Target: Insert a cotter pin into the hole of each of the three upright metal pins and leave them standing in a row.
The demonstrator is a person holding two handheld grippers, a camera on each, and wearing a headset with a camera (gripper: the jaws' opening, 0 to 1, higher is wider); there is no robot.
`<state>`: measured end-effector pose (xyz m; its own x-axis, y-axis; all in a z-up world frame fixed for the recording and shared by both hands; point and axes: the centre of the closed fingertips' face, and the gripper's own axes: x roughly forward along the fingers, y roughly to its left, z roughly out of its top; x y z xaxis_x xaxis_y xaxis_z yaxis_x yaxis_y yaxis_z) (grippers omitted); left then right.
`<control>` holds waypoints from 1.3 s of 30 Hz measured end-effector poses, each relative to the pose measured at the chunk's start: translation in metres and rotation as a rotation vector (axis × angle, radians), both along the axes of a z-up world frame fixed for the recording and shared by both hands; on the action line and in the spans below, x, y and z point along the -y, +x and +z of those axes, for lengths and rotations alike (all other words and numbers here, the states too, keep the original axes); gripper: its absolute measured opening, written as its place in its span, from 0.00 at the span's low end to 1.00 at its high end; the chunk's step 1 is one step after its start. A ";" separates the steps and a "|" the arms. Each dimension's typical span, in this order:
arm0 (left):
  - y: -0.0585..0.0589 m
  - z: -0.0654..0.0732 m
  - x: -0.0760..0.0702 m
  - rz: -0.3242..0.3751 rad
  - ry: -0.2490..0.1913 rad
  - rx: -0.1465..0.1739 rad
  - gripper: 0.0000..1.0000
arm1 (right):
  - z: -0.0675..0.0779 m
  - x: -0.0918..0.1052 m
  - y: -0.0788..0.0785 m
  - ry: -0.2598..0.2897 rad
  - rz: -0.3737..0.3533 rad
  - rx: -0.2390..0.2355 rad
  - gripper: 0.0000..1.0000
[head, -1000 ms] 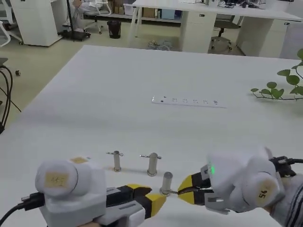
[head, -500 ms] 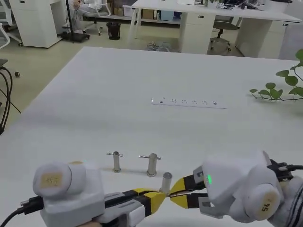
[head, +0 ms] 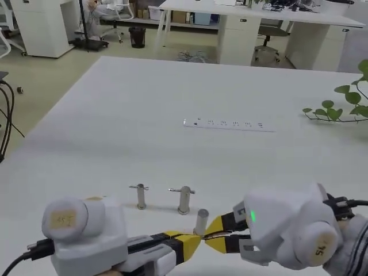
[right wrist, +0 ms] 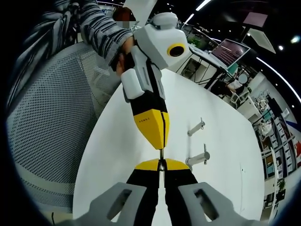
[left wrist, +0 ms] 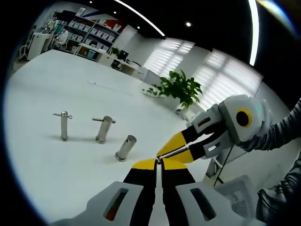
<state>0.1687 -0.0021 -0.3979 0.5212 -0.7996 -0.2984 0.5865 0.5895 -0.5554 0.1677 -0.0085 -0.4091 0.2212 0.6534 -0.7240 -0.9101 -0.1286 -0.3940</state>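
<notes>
Three upright metal pins stand in a row near the table's front edge. The left pin (head: 141,196) and the middle pin (head: 184,199) each carry a cotter pin through the top. The third pin (head: 202,220) (left wrist: 126,147) has a bare top. Just in front of it my two grippers meet tip to tip. A thin cotter pin (left wrist: 173,152) (right wrist: 161,155) runs between them. My left gripper (head: 191,241) (left wrist: 159,163) is shut on one end. My right gripper (head: 217,234) (right wrist: 162,165) is shut on the other end.
A white power strip (head: 227,123) lies mid-table, beyond the pins. A green plant (head: 345,103) reaches in at the right edge. A grey mesh chair (right wrist: 47,117) stands beside the table near the person. Desks and chairs fill the room behind.
The right gripper has drawn left with the cotter pin, and the left gripper's tips have come forward to meet it. Both tips now touch in front of the third pin.
</notes>
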 end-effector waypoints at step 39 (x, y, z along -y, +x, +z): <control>-0.030 -0.002 0.004 -0.325 0.180 0.310 0.00 | -0.006 0.009 -0.032 0.021 0.027 -0.287 0.00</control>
<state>0.1392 -0.0056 -0.4002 0.3395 -0.8856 -0.3169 0.8779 0.4193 -0.2313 0.1356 -0.0180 -0.4154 -0.0088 0.6715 -0.7410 -0.9812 -0.1488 -0.1232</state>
